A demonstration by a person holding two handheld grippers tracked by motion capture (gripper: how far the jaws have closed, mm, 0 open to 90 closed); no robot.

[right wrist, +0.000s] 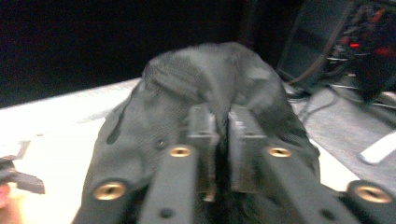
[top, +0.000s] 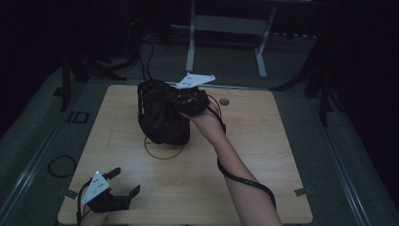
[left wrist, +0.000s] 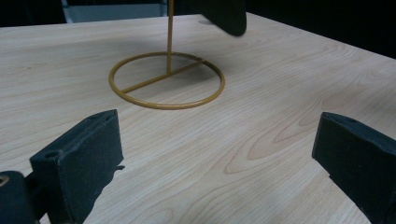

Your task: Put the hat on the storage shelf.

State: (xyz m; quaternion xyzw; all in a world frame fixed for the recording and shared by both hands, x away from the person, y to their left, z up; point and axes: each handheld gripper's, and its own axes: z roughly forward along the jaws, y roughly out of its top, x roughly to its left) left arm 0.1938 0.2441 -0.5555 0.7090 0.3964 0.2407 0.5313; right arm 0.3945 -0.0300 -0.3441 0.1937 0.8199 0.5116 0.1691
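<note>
Right gripper pinching black cap above stand; left gripper wide open, empty, near stand. Next, likely: lower cap onto post.

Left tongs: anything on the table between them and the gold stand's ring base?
Nothing: bare wood table between the left tongs and ring base, per left gripper view.

A cable loop lies on the floor beside the wooden table.

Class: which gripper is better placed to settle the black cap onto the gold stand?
Probably right: the right gripper is shut on the black cap above the gold stand; the left gripper sits open, away.
</note>
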